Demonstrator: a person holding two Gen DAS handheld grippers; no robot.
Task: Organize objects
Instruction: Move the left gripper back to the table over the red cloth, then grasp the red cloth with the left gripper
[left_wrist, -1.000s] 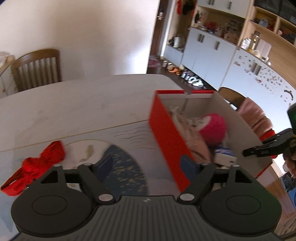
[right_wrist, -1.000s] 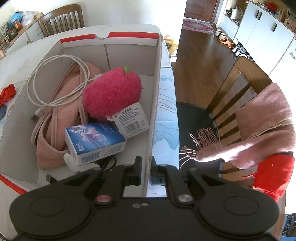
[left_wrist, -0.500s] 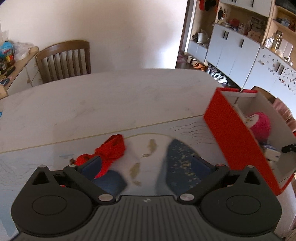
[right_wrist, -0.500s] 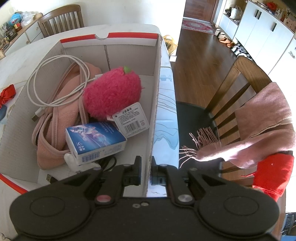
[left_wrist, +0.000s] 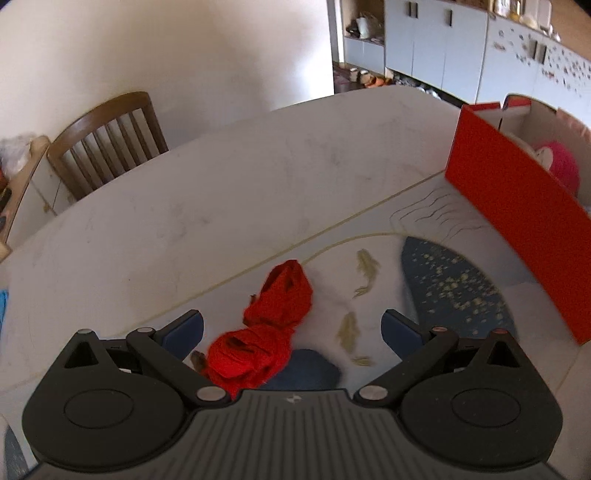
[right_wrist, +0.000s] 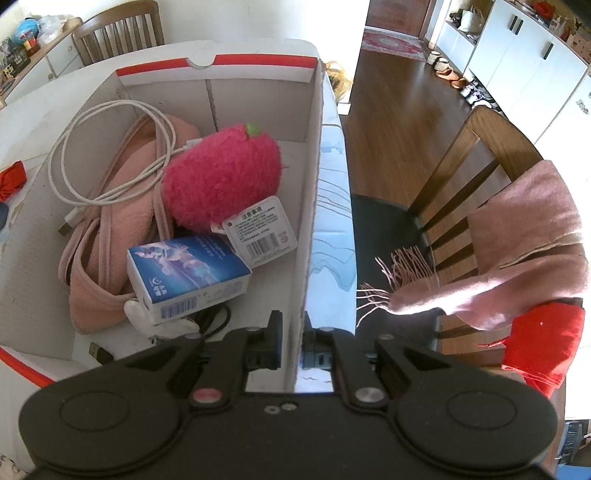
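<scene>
A crumpled red cloth (left_wrist: 273, 325) lies on the table mat. My left gripper (left_wrist: 293, 328) hovers just above it, open wide, with the cloth between the blue fingers (left_wrist: 184, 328) and nearer the left one. The red cardboard box (left_wrist: 517, 229) stands to the right. My right gripper (right_wrist: 293, 343) is shut on the box's right wall (right_wrist: 314, 184). Inside the box are a pink plush strawberry (right_wrist: 221, 177), a white cable (right_wrist: 110, 155), a pink fabric piece (right_wrist: 103, 258) and a small blue carton (right_wrist: 188, 273).
A mat (left_wrist: 450, 288) with fish and blue patches covers the near table. A wooden chair (left_wrist: 107, 136) stands at the far side. Right of the box, another chair (right_wrist: 461, 177) carries a pink scarf (right_wrist: 517, 229) and a red cloth (right_wrist: 543, 347).
My left gripper has swung left, away from the box, and come down over the red cloth, with its jaws spread wider. The right gripper and the box have stayed still.
</scene>
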